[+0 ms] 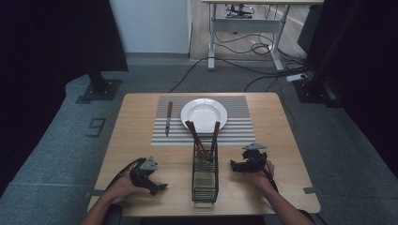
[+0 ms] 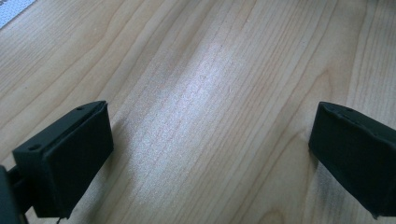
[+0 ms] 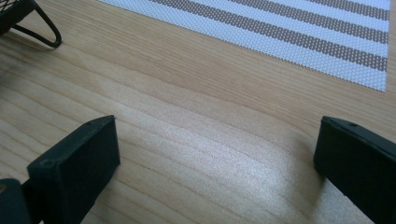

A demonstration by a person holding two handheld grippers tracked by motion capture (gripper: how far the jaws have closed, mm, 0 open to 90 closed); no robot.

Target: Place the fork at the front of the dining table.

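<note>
Two wood-handled utensils upright in black wire caddy, round white plate beyond

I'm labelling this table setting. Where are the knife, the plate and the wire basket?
knife [image 1: 168,119]: high view, middle of its length, on the placemat.
plate [image 1: 203,114]: high view, its bare white centre.
wire basket [image 1: 205,180]: high view, its near mesh part.
</note>
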